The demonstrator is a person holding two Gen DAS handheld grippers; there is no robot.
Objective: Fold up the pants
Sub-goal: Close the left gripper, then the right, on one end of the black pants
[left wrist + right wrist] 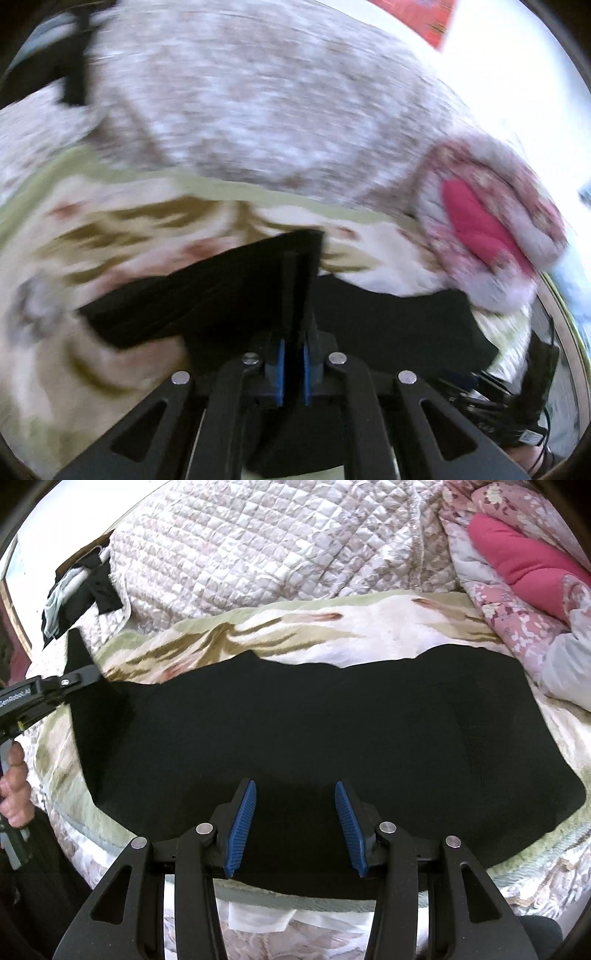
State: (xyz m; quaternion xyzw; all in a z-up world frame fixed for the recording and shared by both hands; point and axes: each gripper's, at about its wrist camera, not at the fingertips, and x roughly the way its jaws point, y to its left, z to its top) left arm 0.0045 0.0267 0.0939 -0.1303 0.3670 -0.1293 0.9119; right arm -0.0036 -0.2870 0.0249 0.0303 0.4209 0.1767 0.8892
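Your black pants (295,731) lie across the floral blanket (332,627) on the bed, long axis running left to right. Your left tool (293,254) pinches their lifted left end; your right tool (295,794) hovers above, half-spread, empty.

One pair of black pants (303,731) lies spread on the bed. Two grippers are in view: the left gripper (79,675) and the right gripper (295,823), each with two blue pads (240,830). One hand (14,786) shows at the left edge. There is one quilted bedspread (258,542), one cream blanket with a green border (332,627), one floral comforter (517,602) with one pink lining (524,565), and one small heap of dark and pale clothes (77,587).
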